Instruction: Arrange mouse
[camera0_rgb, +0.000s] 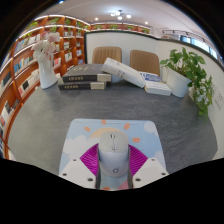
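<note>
On a grey table (40, 110) backed by bookshelves (30, 60), a white figurine (46, 62) stands at far left beside a stack of dark books (86, 77). Nearer, at centre, the gripper (113, 168) is closed on a white mouse (113, 153), both magenta pads (91, 159) pressing its sides (the mouse sits over a pale patterned mouse mat (100, 130)). Beyond lie more books (128, 71), two chairs (107, 54), and, at right, a potted plant (190, 72).

The mouse (113, 156) lies on the mousepad (90, 133), books (84, 78) well beyond.
</note>
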